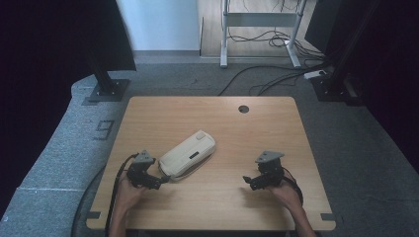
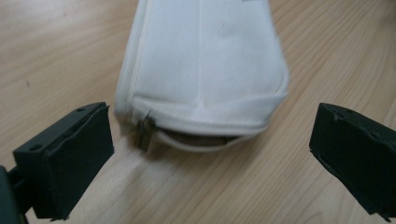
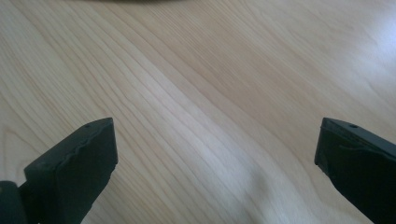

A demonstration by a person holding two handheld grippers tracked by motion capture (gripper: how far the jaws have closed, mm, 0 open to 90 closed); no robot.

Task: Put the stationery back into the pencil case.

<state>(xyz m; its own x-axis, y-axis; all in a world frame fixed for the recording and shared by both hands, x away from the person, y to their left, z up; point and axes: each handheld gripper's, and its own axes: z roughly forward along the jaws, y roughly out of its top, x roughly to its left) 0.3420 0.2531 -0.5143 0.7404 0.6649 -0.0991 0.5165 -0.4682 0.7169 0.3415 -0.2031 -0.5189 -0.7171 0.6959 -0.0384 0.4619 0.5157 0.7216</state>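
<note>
Your left hand-held gripper [image 1: 160,181] stands wide open, with nothing between its jaws. The white zip pouch [image 1: 188,153] lies flat on the wooden counter [image 1: 232,123] just ahead of that hand-held gripper, its near end close to the fingertips but not touching them. In the left gripper view the pouch [image 2: 205,70] reaches away from you, its zipper pull [image 2: 144,133] sits at the near corner, closer to the jaw on that view's left, and the zip gapes a little along the end. Your right hand-held gripper [image 1: 248,181] is also wide open and holds nothing, well apart from the pouch, over bare counter [image 3: 201,93].
</note>
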